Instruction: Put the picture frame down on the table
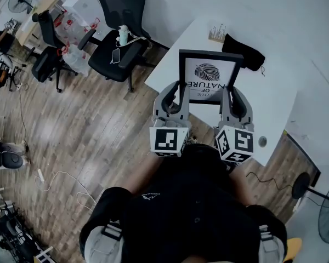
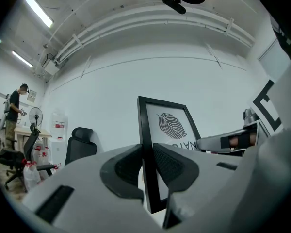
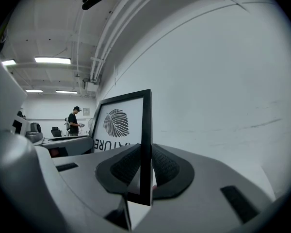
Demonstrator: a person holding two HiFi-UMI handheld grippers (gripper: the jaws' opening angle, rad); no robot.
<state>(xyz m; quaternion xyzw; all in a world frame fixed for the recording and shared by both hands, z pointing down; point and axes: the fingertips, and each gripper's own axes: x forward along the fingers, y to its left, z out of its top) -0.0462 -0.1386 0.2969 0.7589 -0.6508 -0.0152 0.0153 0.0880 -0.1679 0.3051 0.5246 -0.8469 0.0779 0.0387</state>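
Gripping opposite side edges: grey left tongs (image 1: 177, 92) and right tongs (image 1: 231, 95), ribbed dark-lined, clamped on upright rectangular black-framed leaf-print picture (image 1: 209, 76) over smooth white worktop (image 1: 274, 107); contact unclear.

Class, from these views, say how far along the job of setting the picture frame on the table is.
Done: left gripper and right gripper each clamp a side edge of the picture frame. In hand: it is held upright over the white table. Left: laying it down and letting go.
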